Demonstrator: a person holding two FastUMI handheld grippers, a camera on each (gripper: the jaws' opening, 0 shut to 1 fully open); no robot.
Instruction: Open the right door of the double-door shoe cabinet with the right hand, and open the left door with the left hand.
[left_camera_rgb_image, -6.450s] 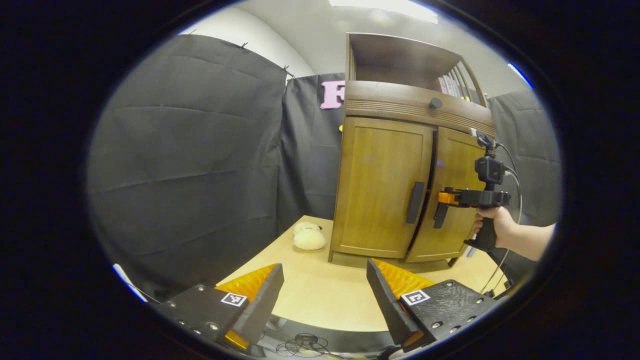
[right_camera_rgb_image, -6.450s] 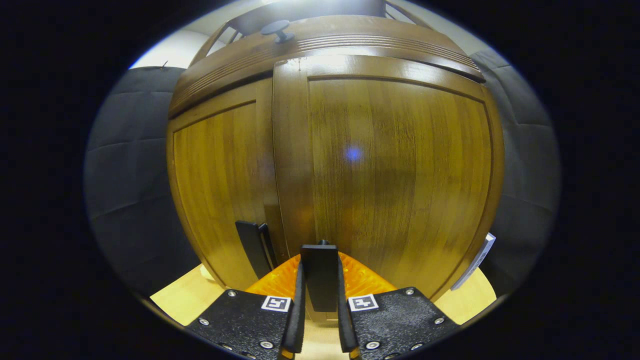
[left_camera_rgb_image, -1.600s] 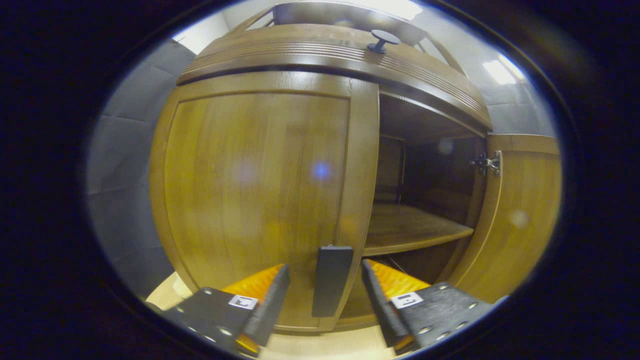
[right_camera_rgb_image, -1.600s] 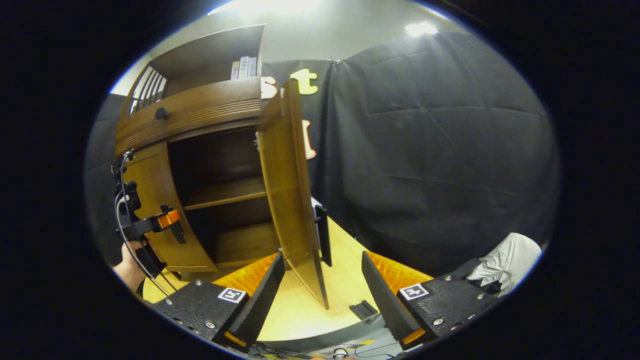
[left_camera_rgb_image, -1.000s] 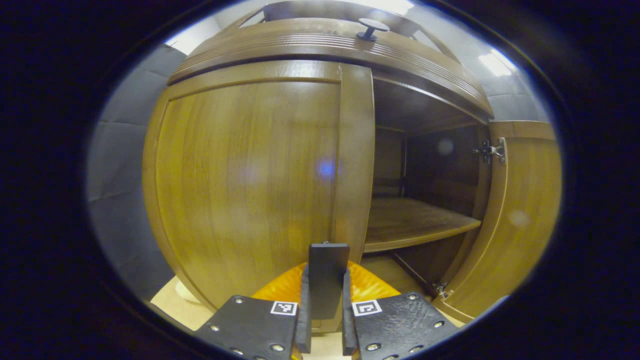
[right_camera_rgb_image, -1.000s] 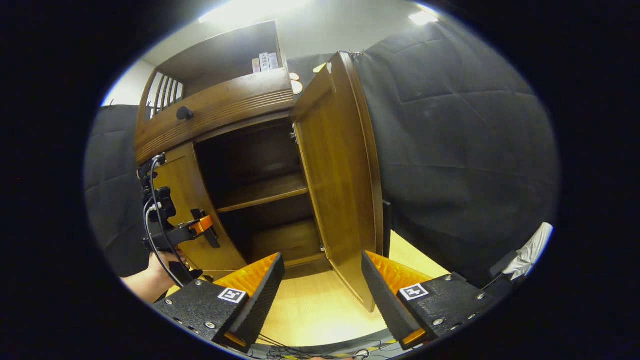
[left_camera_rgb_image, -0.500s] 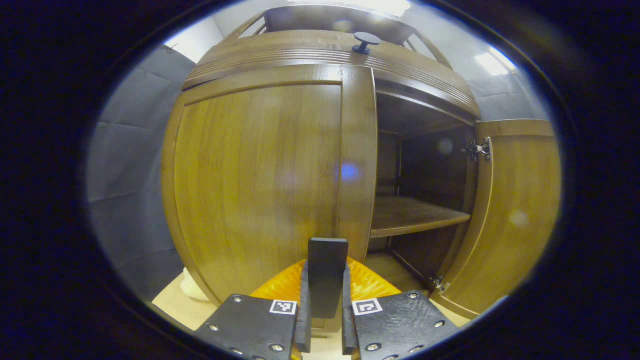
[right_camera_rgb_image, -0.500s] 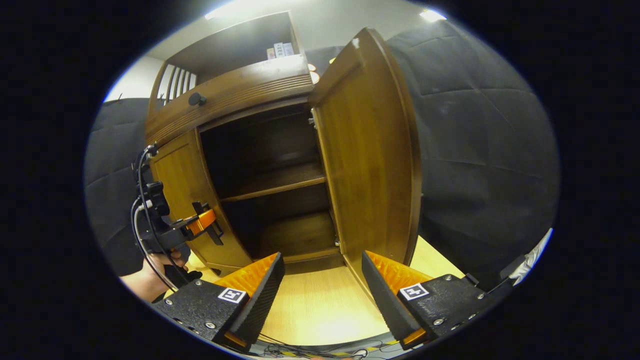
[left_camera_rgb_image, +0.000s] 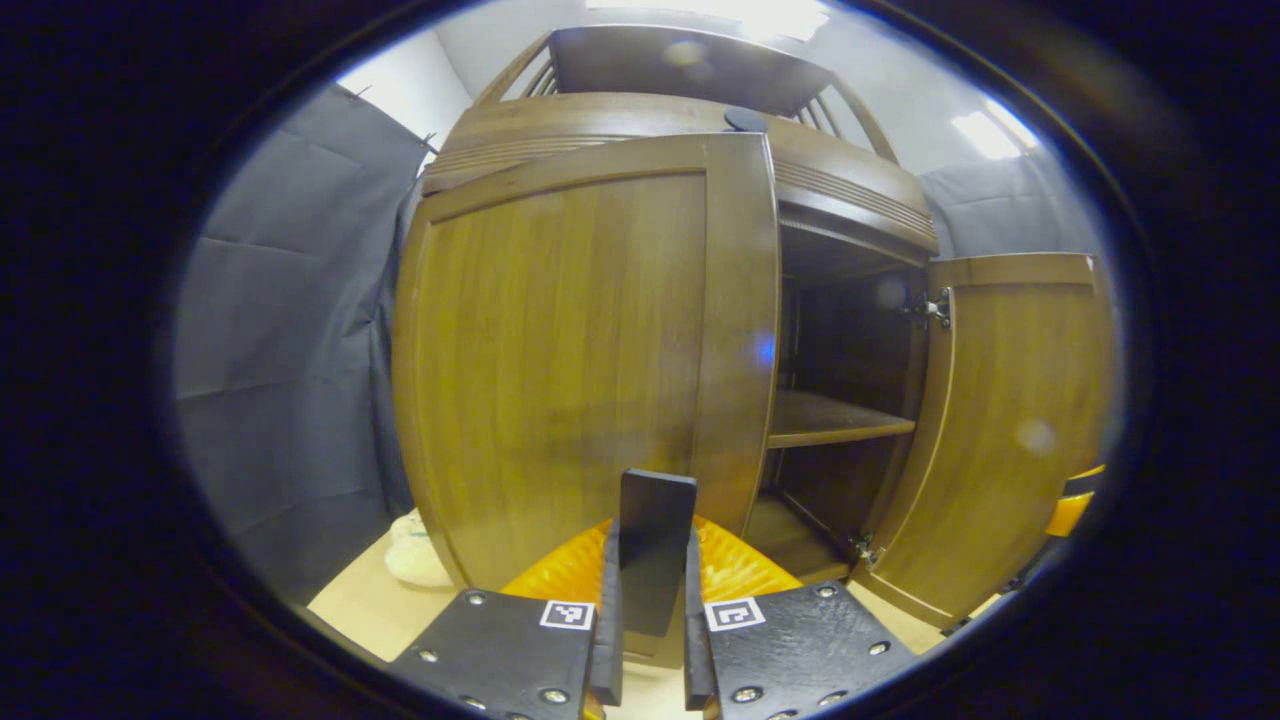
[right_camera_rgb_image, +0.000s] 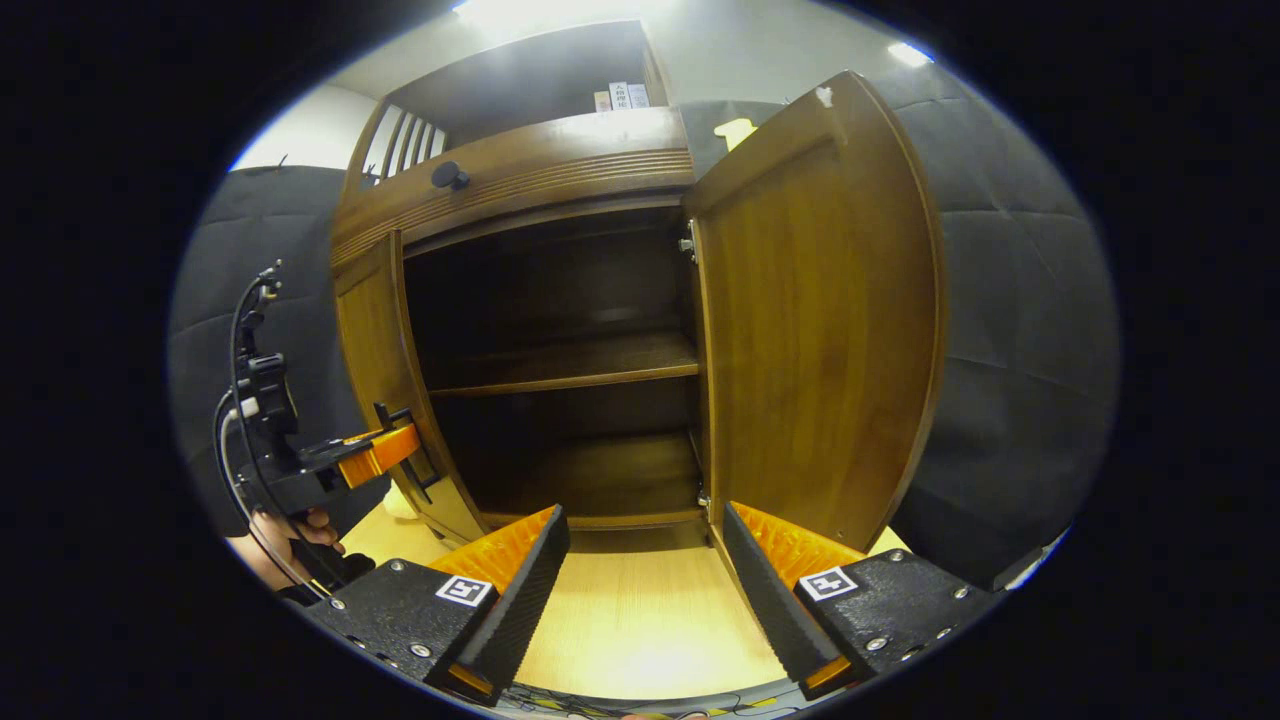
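Observation:
The wooden shoe cabinet (right_camera_rgb_image: 520, 170) stands on a pale table. Its right door (right_camera_rgb_image: 820, 340) is swung wide open, showing dark shelves (right_camera_rgb_image: 570, 365) inside. The left door (left_camera_rgb_image: 570, 350) is partly swung out. My left gripper (left_camera_rgb_image: 648, 600) is shut on that door's dark upright handle (left_camera_rgb_image: 655, 540); in the right gripper view the left gripper (right_camera_rgb_image: 385, 450) shows at the door's edge with a hand below it. My right gripper (right_camera_rgb_image: 645, 560) is open in front of the cabinet, with nothing between its fingers. In the left gripper view the open right door (left_camera_rgb_image: 1010, 420) hangs at the right.
A pale fluffy slipper (left_camera_rgb_image: 415, 555) lies on the table (right_camera_rgb_image: 640, 620) to the left of the cabinet. Black cloth walls surround the cabinet on both sides. A drawer knob (right_camera_rgb_image: 447, 176) sits above the doors, and small boxes (right_camera_rgb_image: 620, 97) stand on the top shelf.
My left gripper closed on the left door's handle and has pulled the door partly open. The right door has swung wider, and my right gripper has let it go.

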